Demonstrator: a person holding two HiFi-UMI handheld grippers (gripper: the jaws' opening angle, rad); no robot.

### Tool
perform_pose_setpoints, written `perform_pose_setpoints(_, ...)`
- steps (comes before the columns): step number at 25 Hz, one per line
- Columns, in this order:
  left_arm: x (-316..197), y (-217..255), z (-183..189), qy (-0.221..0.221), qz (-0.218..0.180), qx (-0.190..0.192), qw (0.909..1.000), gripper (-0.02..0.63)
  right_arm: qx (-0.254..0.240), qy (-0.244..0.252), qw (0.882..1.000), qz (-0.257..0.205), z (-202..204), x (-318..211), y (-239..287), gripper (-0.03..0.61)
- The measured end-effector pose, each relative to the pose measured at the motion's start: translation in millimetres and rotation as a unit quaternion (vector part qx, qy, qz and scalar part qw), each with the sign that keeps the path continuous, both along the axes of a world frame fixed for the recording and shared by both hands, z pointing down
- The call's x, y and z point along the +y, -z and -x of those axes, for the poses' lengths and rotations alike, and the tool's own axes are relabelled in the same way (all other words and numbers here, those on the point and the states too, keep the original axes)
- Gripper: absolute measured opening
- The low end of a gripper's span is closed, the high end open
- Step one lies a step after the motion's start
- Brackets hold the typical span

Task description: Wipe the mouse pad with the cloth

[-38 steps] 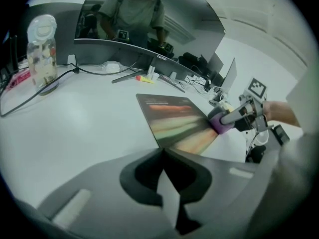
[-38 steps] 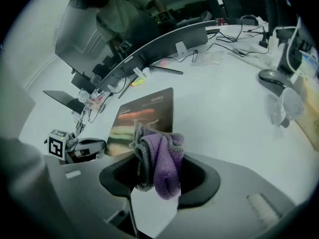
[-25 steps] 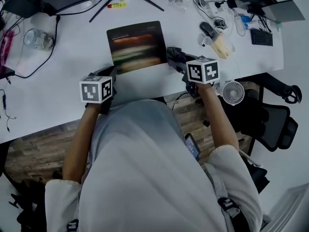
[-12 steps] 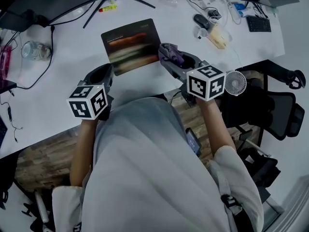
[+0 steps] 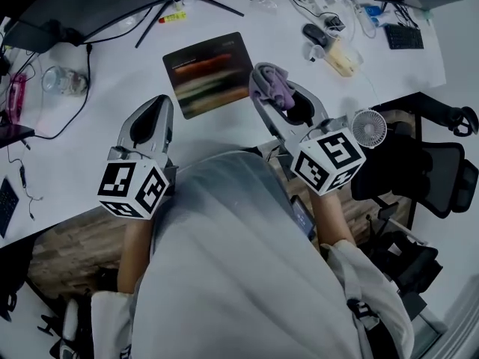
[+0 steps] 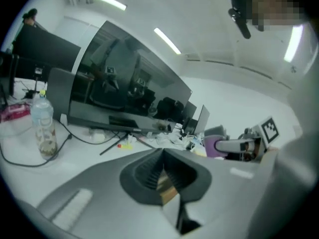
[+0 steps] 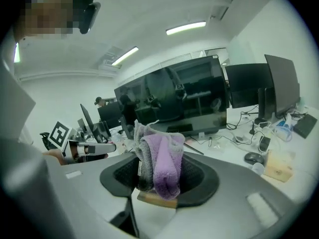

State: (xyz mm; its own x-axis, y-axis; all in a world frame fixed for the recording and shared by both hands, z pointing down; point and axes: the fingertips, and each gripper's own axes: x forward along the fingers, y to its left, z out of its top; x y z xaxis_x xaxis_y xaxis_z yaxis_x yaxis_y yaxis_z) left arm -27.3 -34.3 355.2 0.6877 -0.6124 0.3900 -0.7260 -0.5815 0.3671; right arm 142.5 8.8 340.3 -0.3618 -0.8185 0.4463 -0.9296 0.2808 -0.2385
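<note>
Clamping the purple cloth, right hand-held gripper just beside the mouse pad, left hand-held gripper closed, empty

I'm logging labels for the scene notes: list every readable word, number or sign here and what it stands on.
No text here is legible.
Mouse pad: faint small print near its far edge, too small to read.
Left gripper cube, right gripper cube: square black-and-white codes, no letters.
Bottle: no print readable.
</note>
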Motion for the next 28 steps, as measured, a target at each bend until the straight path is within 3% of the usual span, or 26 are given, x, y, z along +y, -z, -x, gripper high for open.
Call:
perform_pose_setpoints(3,2.0,21.6,6.0,0.017,-0.061,-0.02,0.9978,0.0,0.011,0.012,1.0,-0.027,10.8,4.6,21.6,0.198)
perform_pose_setpoints(8,13.0,45.2,6.4,0.013,-0.102,-0.017,0.9946,0.0,-0.004,0.028,0.999,-0.041,27.7,10.8,39.6,0.184)
perform_pose_setpoints(16,11.1,47.7,11.0,0.011,-0.122,-0.023,0.9922,0.0,0.019,0.026,0.999,-0.011,41.9,8.6,30.9,0.181)
perform_pose_setpoints(28,1.4,26.7,16.9,0.01,-0.099,-0.052,0.9936,0.0,-0.003,0.01,0.999,0.03,46.7,5.5,15.5,0.181)
